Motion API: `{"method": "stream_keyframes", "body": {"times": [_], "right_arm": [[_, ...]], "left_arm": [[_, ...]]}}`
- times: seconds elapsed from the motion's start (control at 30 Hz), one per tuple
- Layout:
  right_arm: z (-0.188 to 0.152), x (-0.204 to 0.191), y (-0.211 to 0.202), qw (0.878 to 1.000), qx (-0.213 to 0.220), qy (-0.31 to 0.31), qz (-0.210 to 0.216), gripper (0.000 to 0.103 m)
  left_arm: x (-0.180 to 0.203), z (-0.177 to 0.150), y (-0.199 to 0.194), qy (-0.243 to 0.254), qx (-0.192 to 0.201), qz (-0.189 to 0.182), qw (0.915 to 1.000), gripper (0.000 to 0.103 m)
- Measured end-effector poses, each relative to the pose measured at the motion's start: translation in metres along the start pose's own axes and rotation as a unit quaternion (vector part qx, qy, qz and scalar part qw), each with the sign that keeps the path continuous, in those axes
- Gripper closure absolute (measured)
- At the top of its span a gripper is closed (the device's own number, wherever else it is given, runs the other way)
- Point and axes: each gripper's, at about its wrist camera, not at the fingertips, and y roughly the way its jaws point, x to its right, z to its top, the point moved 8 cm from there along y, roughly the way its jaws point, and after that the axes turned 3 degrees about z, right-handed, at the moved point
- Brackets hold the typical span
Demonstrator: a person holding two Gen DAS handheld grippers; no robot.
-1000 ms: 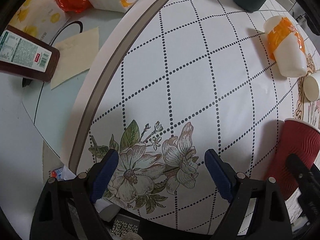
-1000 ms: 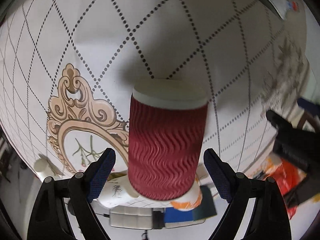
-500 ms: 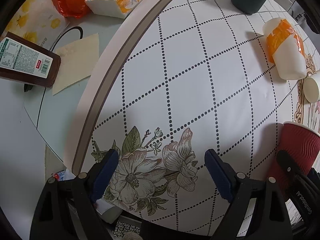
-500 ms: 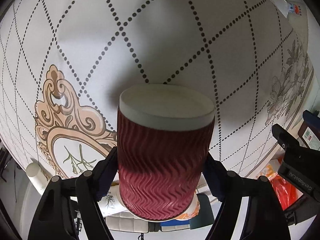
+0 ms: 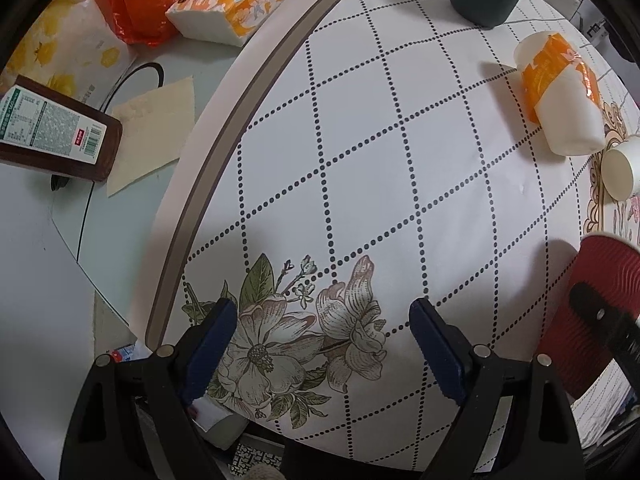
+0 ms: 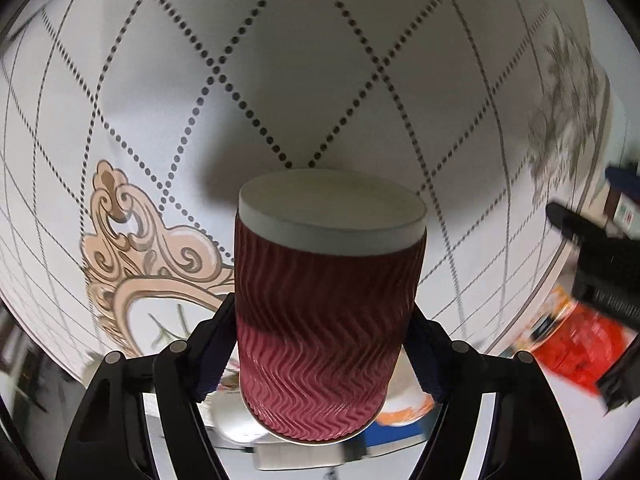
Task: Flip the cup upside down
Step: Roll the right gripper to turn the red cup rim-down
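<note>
The right gripper [image 6: 320, 344] clamps the red cup [image 6: 324, 320] by its ribbed sides, white end facing the worktop [image 6: 320, 60] beyond; whether they touch is unclear. The left gripper [image 5: 324, 344] hangs open over the flower print [image 5: 304, 344], holding nothing

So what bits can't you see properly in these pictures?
- Red cup mouth: right wrist view, it faces away, so its inside is hidden.
- Red cup in left wrist view: cut by the edge, partly behind the right gripper.
- Flowers: right wrist view, blurred.
- Brown bottle: label print too small.
</note>
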Motion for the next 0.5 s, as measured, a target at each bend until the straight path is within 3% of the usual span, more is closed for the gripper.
{"method": "stream_keyframes", "body": {"times": [0.13,0.23,0.3,0.4,0.5], "right_arm": [[-0.010,0.009,-0.004,0.995,-0.003,0.085,0.047,0.025],[-0.018,0.015,-0.004,0.980,0.001,0.168,0.105,0.025],[-0.022,0.018,-0.003,0.963,0.006,0.227,0.145,0.025],[-0.030,0.018,0.004,0.926,0.012,0.317,0.204,0.025],[-0.040,0.017,0.007,0.879,0.021,0.399,0.260,0.025]], "left_arm": [[0.009,0.002,-0.008,0.008,0.007,0.002,0.9999,0.015],[0.014,0.004,-0.013,0.016,0.011,0.013,0.9997,0.015],[0.020,0.006,-0.017,0.024,0.014,0.015,0.9995,0.015],[0.031,0.011,-0.024,0.034,0.018,0.016,0.9991,0.015],[0.041,0.013,-0.030,0.046,0.024,0.017,0.9985,0.015]]}}
